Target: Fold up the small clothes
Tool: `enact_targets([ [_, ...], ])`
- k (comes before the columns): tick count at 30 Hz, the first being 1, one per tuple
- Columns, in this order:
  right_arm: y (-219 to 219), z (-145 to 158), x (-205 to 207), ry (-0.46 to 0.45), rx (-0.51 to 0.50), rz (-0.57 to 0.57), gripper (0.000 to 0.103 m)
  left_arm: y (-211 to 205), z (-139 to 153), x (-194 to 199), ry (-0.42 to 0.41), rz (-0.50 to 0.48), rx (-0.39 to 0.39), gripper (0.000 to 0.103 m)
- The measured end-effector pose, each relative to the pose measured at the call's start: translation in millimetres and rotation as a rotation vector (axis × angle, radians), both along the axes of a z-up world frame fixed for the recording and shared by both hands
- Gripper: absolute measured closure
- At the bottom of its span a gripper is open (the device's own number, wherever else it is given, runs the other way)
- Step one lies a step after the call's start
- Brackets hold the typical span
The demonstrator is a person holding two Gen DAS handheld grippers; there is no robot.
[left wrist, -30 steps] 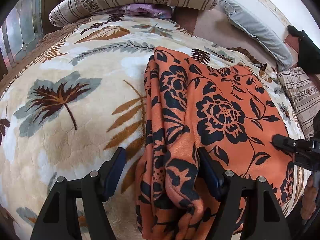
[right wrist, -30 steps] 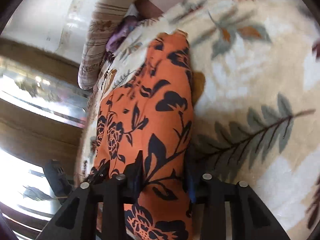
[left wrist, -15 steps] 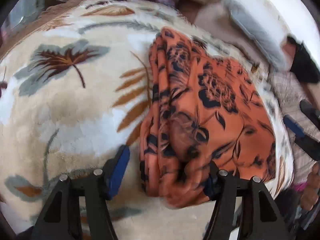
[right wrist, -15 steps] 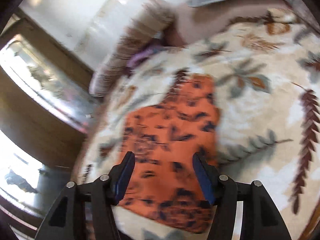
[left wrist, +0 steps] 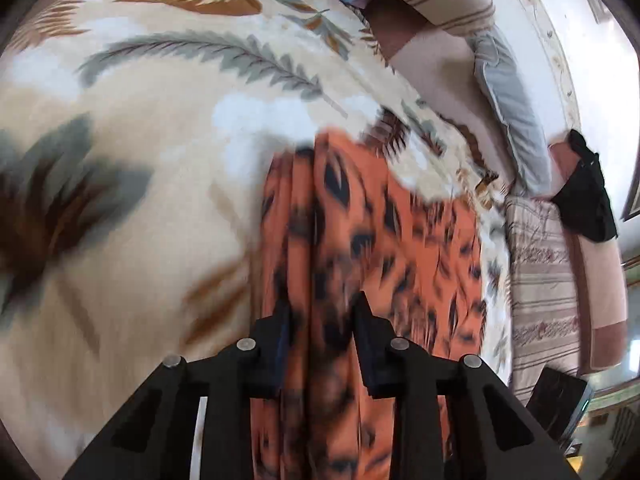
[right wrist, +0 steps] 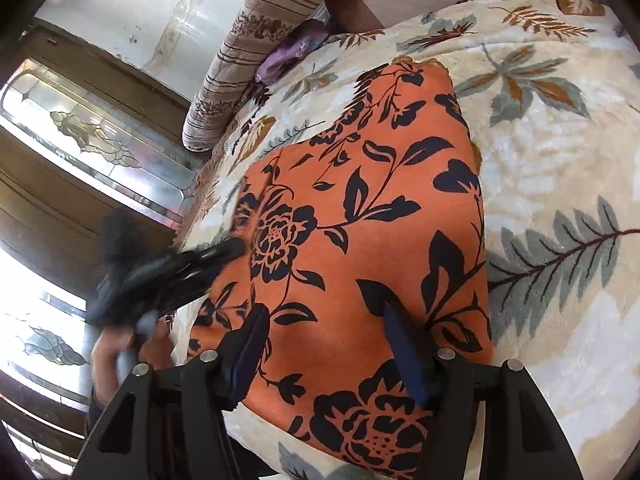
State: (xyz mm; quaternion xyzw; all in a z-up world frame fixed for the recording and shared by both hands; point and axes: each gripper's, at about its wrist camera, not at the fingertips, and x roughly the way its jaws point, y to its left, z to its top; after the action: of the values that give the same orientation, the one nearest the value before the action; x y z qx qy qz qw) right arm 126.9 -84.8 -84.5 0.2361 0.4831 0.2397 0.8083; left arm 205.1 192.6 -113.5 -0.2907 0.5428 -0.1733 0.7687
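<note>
- The orange garment with a black floral print (right wrist: 360,216) lies folded on a cream plush blanket with a grey and brown leaf pattern (right wrist: 560,152).
- In the right wrist view the garment forms a roughly rectangular panel, flat on the blanket, with its near edge below the right gripper (right wrist: 332,344).
- The right gripper stands spread over the near part of the garment. Its blue pads (right wrist: 404,344) sit above the cloth with flat fabric between them and no fold pinched. This gripper is released.
- The left gripper (left wrist: 320,320) is at the garment's left edge, where the folded layers run in lengthwise pleats.
- The left jaws have just been closing, and a bunched ridge of orange fabric fills the narrow gap between the two fingers. The left wrist picture is motion-blurred, yet the fingers bear on the cloth from both sides: this gripper is clamped on the garment.
- In the right wrist view the left gripper (right wrist: 236,246) appears blurred, its tip meeting the garment's left edge, with a hand (right wrist: 120,352) below it.
- A striped beige bolster (right wrist: 256,56) lies at the blanket's far end, well apart from the garment.
</note>
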Motion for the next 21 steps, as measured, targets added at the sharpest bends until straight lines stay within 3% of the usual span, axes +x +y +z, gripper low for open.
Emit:
enact_targets([
  [4,-3.3,1.2,-7.8,-0.015,-0.002,0.013,0.039,2.8,1.6,20.8,0.035,0.014,-0.009,0.075],
  [7,-6.1,0.6,-6.6,-0.006,0.015,0.009,0.039,-6.7,4.6,21.5,-0.009,-0.015,0.071,0.073],
  [13,-3.4,2.2,-11.2,-0.013,-0.01,0.015,0.039,0.0,8.9,48.3,0.0,0.033,0.068,0.073],
  [18,-7.8,0.0,-8.3,0.009,0.025,0.0,0.039,-3.3,44.7,4.6,-0.171,0.039,0.258,0.071],
  [21,-6.8,0.4,-9.7,-0.007,0.011,0.004,0.039,2.1,63.4,-40.3,-0.244,0.058,0.298,0.054],
])
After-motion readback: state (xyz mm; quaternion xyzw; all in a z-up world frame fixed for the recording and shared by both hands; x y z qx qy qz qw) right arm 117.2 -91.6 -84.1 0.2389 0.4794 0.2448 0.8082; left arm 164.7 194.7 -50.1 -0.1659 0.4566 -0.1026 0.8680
